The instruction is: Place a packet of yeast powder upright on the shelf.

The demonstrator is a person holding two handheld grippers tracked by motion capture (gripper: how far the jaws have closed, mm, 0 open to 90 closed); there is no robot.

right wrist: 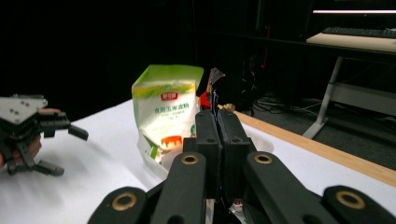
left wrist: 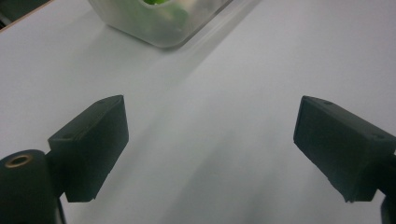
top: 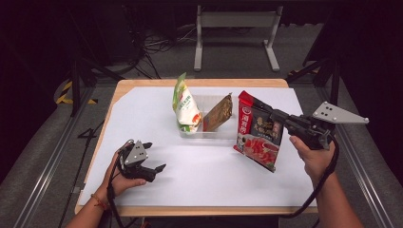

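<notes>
My right gripper (top: 267,112) is shut on the upper edge of a red and black food pouch (top: 259,140), which hangs tilted above the white table right of a clear plastic container (top: 214,133). In the right gripper view the jaws (right wrist: 217,116) are pressed together with the pouch's thin edge (right wrist: 214,99) sticking up between them. My left gripper (top: 155,156) rests low at the table's front left, held in a hand, jaws wide open with nothing between them (left wrist: 212,103).
The container (left wrist: 159,35) holds a green and white pouch (top: 186,107) (right wrist: 168,112) standing upright and a brown pouch (top: 218,113) leaning at its right. A white sheet (top: 199,175) covers the wooden table. A metal frame (top: 235,21) stands on the floor behind.
</notes>
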